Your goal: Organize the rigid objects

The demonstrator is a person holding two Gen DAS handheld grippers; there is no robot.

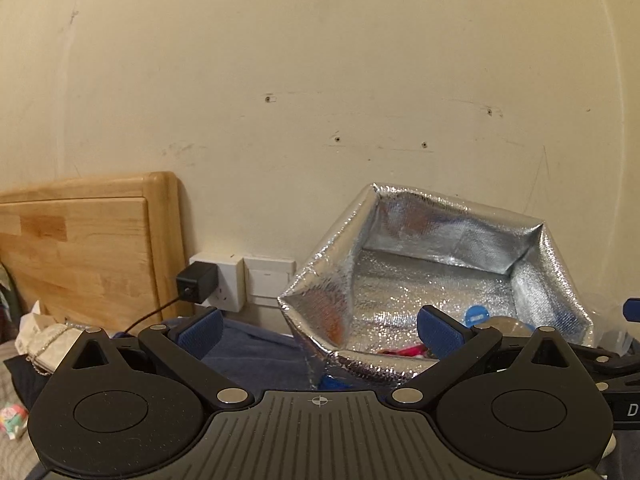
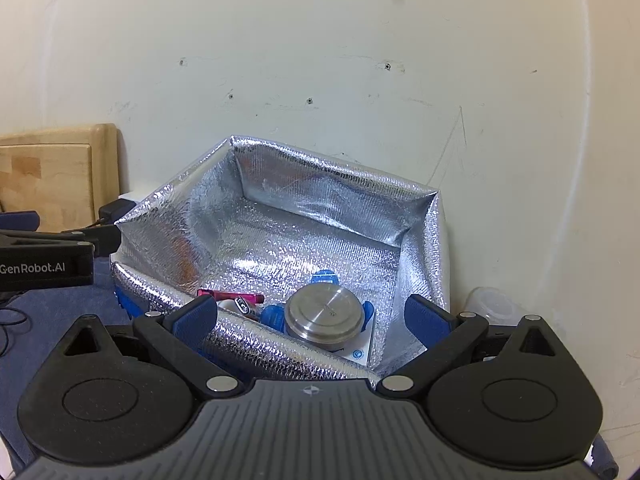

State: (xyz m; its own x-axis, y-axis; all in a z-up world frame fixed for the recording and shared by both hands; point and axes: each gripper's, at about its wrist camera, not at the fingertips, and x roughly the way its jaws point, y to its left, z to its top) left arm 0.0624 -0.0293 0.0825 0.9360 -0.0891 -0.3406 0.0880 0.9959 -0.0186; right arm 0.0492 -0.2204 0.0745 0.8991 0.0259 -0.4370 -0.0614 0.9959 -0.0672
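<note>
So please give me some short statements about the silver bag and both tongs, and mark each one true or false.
1. The foil insulated bag stands open against the wall. True.
2. The right tongs grip the round metal tin. False: they are open and hold nothing; the tin lies inside the bag.
3. The left tongs are open and empty. True.
4. The bag is empty. False: the tin, a pink item and blue pieces lie in it.
5. A black adapter is plugged into the wall socket. True.
</note>
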